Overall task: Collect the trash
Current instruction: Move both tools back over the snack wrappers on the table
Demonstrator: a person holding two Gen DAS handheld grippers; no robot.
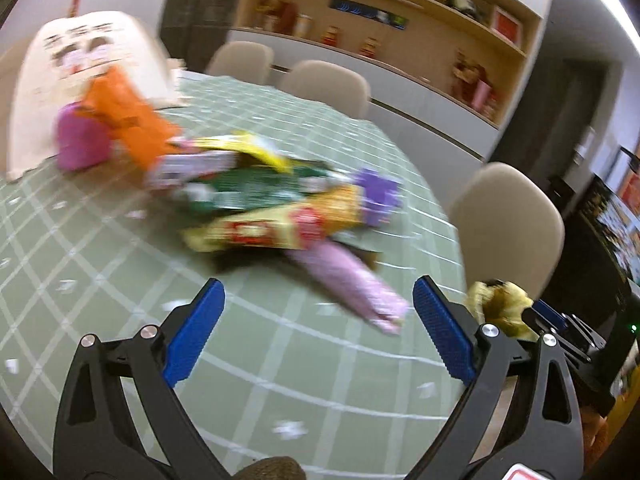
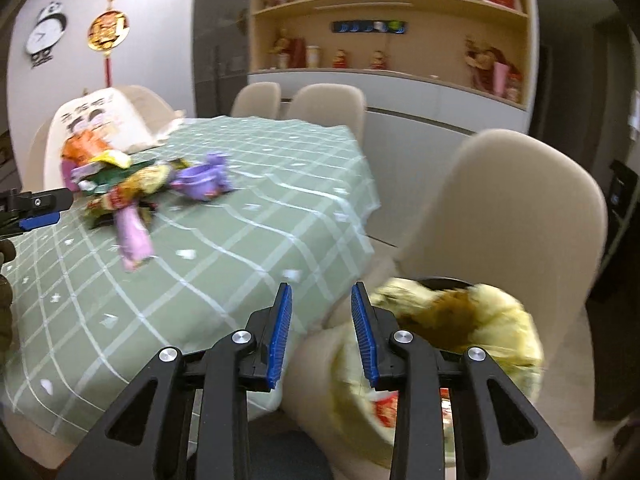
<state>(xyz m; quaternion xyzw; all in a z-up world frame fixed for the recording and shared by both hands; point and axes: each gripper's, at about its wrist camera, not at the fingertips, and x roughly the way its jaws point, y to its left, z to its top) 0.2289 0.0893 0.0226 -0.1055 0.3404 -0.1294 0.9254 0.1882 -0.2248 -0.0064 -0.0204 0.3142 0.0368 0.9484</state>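
A pile of snack wrappers (image 1: 260,200) (image 2: 120,188) lies on the green checked tablecloth (image 1: 280,360) (image 2: 240,240). A pink wrapper (image 1: 352,284) (image 2: 132,236) sticks out toward me and a purple one (image 1: 380,196) (image 2: 204,180) lies at the pile's right. My left gripper (image 1: 320,332) hangs wide open over the cloth just short of the pink wrapper, holding nothing. My right gripper (image 2: 322,336) is off the table's right edge, partly open, with nothing between its pads. A blurred, crumpled yellow wrapper (image 2: 460,320) (image 1: 500,308) is loose just right of it, over a dark round rim (image 2: 440,280).
A printed cloth bag (image 1: 80,60) (image 2: 100,116) stands behind the pile with an orange wrapper (image 1: 128,120) before it. Beige chairs ring the table; one (image 2: 500,208) (image 1: 508,224) is close on the right. Small paper scraps (image 1: 288,428) dot the cloth. Shelves line the far wall.
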